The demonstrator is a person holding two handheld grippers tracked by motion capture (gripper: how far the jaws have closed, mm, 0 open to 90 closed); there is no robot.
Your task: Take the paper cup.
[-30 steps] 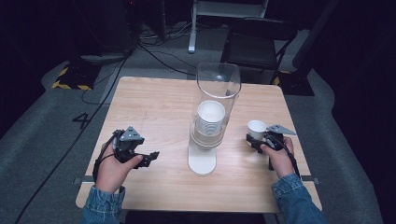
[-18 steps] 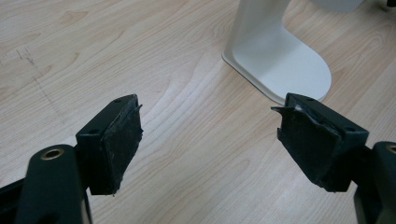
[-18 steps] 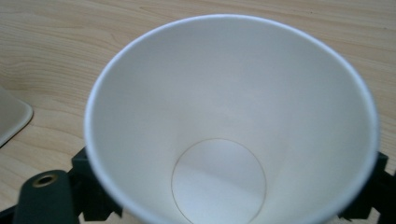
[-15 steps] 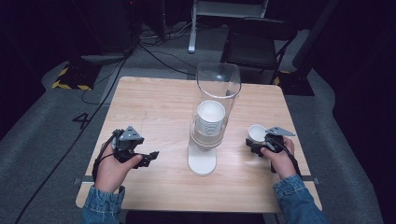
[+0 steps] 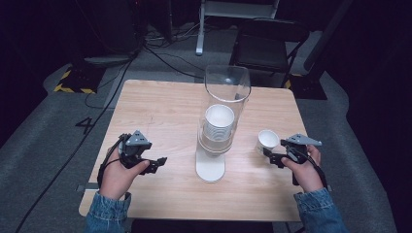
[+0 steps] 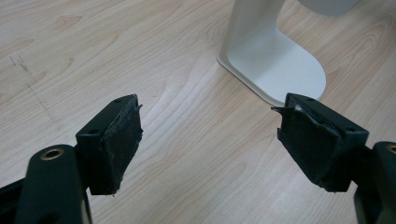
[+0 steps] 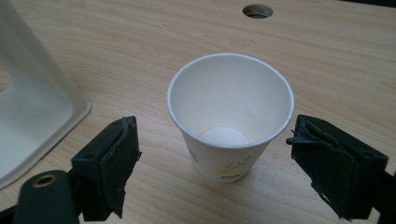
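Paper cup (image 7: 231, 116) now stands upright on the desk (image 5: 160, 111), released: the right gripper (image 5: 275, 158) has drawn back a little, jaws apart either side without touching. Left gripper (image 5: 154, 164) idles near the desk's left, jaws apart on nothing; the cup dispenser (image 5: 221, 121) stands between them, blocking nothing

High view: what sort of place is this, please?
Probably a recording studio or lab, not a home: black surroundings, cables across grey floor, hazard tape, and one wooden table with a cup dispenser.
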